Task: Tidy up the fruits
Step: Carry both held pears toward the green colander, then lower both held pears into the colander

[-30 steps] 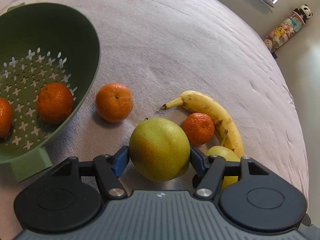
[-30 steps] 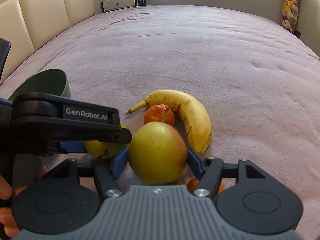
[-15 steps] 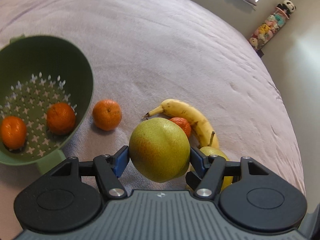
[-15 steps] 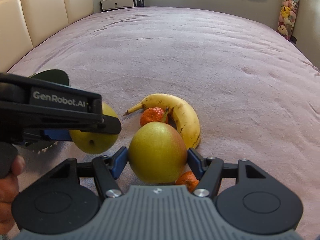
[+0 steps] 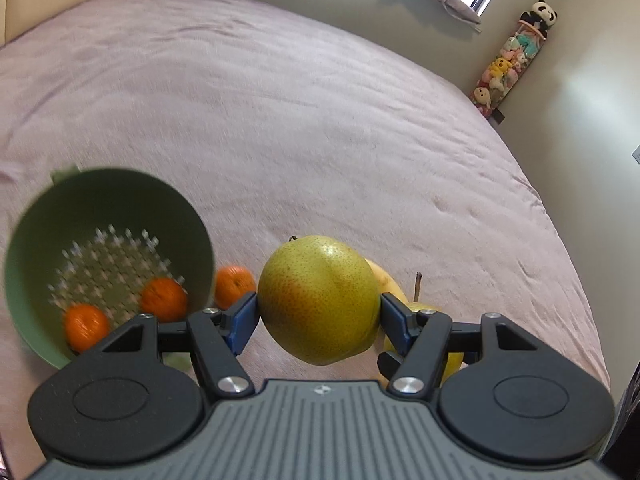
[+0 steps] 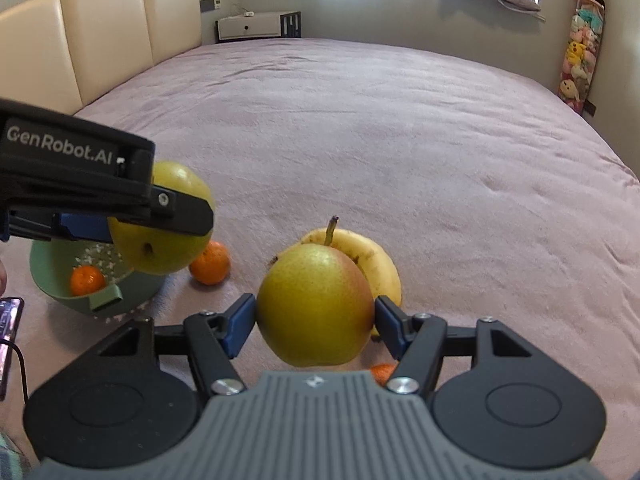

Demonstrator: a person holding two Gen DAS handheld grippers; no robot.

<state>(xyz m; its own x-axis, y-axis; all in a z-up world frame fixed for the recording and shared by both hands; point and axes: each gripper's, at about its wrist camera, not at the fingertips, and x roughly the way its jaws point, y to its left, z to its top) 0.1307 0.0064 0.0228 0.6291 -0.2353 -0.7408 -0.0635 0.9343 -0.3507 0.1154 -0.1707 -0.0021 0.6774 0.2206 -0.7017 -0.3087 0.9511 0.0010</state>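
My left gripper (image 5: pixel 318 316) is shut on a yellow-green pear (image 5: pixel 318 300), held above the bed. From the right wrist view that same pear (image 6: pixel 168 216) hangs over the near rim of the green colander (image 6: pixel 60 276). My right gripper (image 6: pixel 314 316) is shut on a second pear (image 6: pixel 316 304) with a red blush and an upright stem. The colander (image 5: pixel 36 236) holds two tangerines (image 5: pixel 164 298). A third tangerine (image 5: pixel 234 286) lies beside it on the bed. A banana (image 6: pixel 376 264) lies behind the right pear, and a small tangerine (image 6: pixel 382 372) peeks out below it.
The fruit lies on a wide mauve bedspread (image 6: pixel 400 140). A cream headboard (image 6: pixel 100 40) stands at the far left. A phone with a cable (image 6: pixel 8 332) lies at the left edge. A tube of plush toys (image 6: pixel 580 52) stands by the right wall.
Both grippers have risen with their pears. The left one lifted more and now hangs by the colander; the bed and loose fruit look farther away.
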